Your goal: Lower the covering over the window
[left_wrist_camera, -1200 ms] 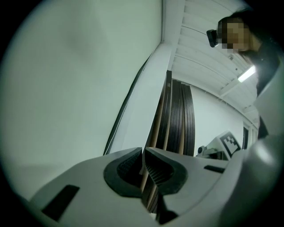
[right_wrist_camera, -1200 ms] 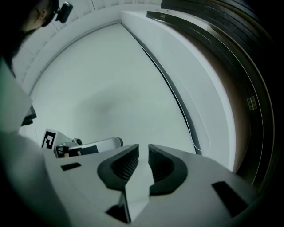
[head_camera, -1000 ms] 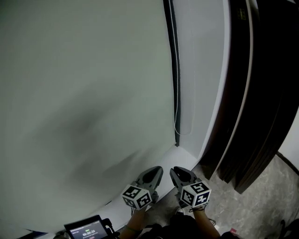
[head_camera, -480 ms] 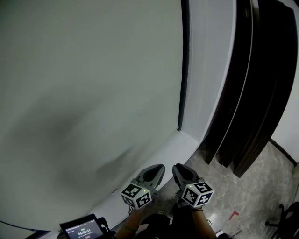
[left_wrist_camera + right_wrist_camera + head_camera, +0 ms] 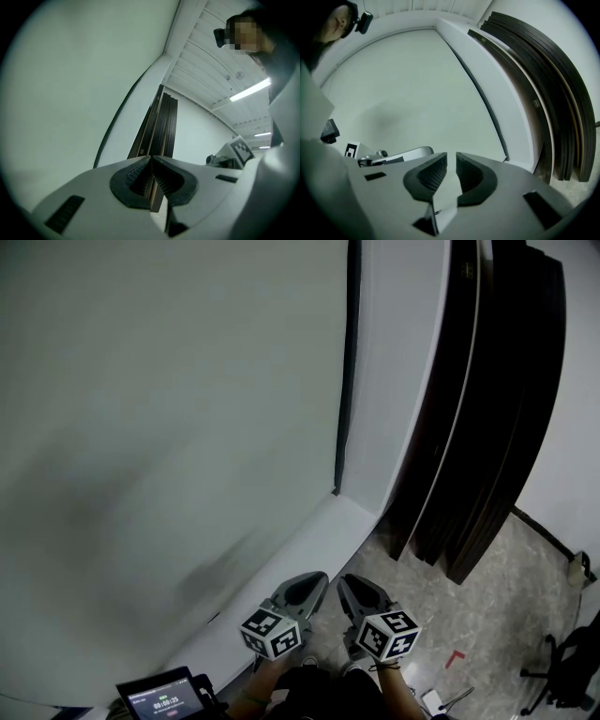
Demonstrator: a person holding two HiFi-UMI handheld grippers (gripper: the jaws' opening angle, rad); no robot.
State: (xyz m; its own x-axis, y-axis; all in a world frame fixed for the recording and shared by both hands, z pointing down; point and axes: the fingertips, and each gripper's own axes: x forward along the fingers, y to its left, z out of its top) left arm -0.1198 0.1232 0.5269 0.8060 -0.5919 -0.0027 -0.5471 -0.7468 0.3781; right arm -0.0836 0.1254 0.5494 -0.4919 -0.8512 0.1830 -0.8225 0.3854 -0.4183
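Pale grey-green fabric, the covering [image 5: 169,427] fills nearly the whole window opening and its lower edge appears to sit on the white sill [image 5: 305,545], so it looks fully lowered. The main risk, as I judge it, is hauling on a blind with no travel left. That could slacken the sheet, bunch it on the sill or strain whatever drives it up top, which is out of view.

It hangs as a flat sheet facing the person. Its long axis looks to run up and down, along the dark strip [image 5: 349,362] bordering its right side, while the bottom edge follows the sill from lower left towards the corner. Whether a pull cord lies against that strip is too fine to make out.

Further out, both tools are held low by the person's body, well apart from the fabric. The left gripper [image 5: 317,579] has its jaw tips pressed together on nothing. The right gripper [image 5: 349,582] stands just a crack open, also empty. A cord as thin as one here would likely be could slip out of so narrow a bite.

Right of the window reveal, dark panels [image 5: 487,409] lean on the wall, their feet on the stone floor [image 5: 487,615]. A wide reach with the right tool might knock them
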